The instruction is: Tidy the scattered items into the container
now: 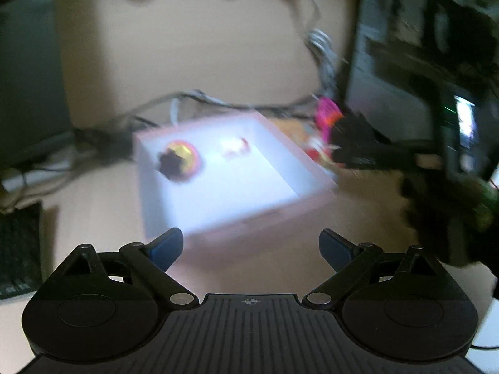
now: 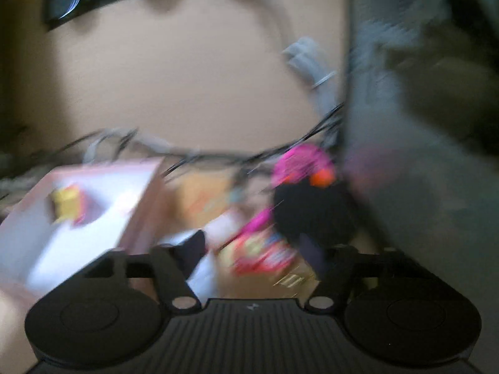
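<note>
While both shots are pretty smeared, the left claw (image 1: pixel 251 246) is easy to read: its blue-tipped fingers (image 1: pixel 165 247) are spread wide with nothing at all between them. Straight ahead of it, just past the fingertips, sits the container (image 1: pixel 237 205), a white box with pinkish walls on the tan table (image 1: pixel 193 71). Inside it, toward the far left from the claw, there's a round red and yellow toy (image 1: pixel 182 157) with something dark on its near side, and a small red and white thing (image 1: pixel 235 148) further right, both at the far end of the box.

Off past the box's right side there's a heap of scattered items (image 1: pixel 324 131), pink and red mostly, too blurry to name. The right claw (image 2: pixel 254 246) is down over that heap. Its fingers (image 2: pixel 195 246) are partly apart, and I can't tell whether they're gripping anything. A red and yellow packet (image 2: pixel 265 254) lies right between and just ahead of them, a black blob (image 2: pixel 308 208) with a pink top (image 2: pixel 302 159) a bit further ahead and to the right. From this claw the container is off to the left and close by. Cables (image 2: pixel 199 152) run along behind everything.
</note>
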Motion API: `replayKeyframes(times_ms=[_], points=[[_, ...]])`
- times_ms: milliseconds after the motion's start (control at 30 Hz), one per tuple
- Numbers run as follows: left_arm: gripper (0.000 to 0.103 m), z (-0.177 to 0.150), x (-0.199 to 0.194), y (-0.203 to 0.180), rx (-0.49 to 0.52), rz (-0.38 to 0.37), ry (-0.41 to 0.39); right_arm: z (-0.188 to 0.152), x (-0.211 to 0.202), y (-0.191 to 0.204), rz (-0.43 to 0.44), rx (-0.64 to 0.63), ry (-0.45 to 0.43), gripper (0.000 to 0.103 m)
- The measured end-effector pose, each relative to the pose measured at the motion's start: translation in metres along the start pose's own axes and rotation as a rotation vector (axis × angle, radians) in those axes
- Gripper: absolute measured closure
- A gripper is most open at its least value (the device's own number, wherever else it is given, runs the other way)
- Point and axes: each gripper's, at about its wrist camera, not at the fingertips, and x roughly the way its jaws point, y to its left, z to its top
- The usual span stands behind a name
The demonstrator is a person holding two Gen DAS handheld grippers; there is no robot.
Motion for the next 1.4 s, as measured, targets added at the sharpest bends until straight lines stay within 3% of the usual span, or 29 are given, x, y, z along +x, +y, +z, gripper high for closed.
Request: replayKeyframes(times_ms=[133,300,500,533,567,600,733,867,1100,1133,1200,1233,1300,1400], points=[[0.005,-0.010,0.004,-0.009,0.060,-0.009,0.043,-0.004,0.014,0.012,-0.020,-0.007,-0.014,0.047],[0.005,-0.012,0.005,-0.005,0.040,0.005,0.064,0.009,0.029,0.023,-0.020,-0.093,-0.078,0.047],[0.005,-0.014,0.000,-0.007,0.022,0.028,0.067,0.023,0.059,0.010,-0.020,-0.079,-0.018,0.049],[0.005,-0.015,0.000,-0.008,0.014,0.031,0.068,0.021,0.061,0.007,-0.004,-0.070,-0.001,0.051],[0.005,-0.015,0.001,-0.009,0.005,0.034,0.071,0.018,0.061,0.005,0.019,-0.061,0.015,0.061],[0.005,-0.016,0.001,-0.010,-0.003,0.036,0.074,0.015,0.060,0.003,0.038,-0.063,0.022,0.061],[0.005,-0.017,0.007,-0.019,-0.016,0.042,0.086,0.004,0.040,0.002,0.065,-0.078,0.010,0.061],[0.005,-0.021,0.012,-0.035,0.029,0.038,0.108,-0.007,-0.006,0.002,0.107,-0.065,0.014,0.061],[0.005,-0.033,0.019,-0.065,0.085,0.000,0.160,-0.050,-0.071,0.009,0.324,-0.071,0.154,0.061],[0.005,-0.035,0.019,-0.068,0.085,0.003,0.163,-0.053,-0.074,0.011,0.353,-0.086,0.155,0.059],[0.005,-0.036,0.018,-0.070,0.081,0.013,0.161,-0.052,-0.079,0.010,0.378,-0.098,0.128,0.045],[0.005,-0.036,0.017,-0.070,0.078,0.019,0.158,-0.049,-0.080,0.007,0.376,-0.087,0.105,0.040],[0.005,-0.036,0.014,-0.069,0.069,0.032,0.154,-0.040,-0.079,-0.004,0.352,-0.034,0.053,0.040],[0.005,-0.035,0.011,-0.065,0.065,0.045,0.152,-0.026,-0.058,-0.011,0.188,0.003,-0.015,0.040]])
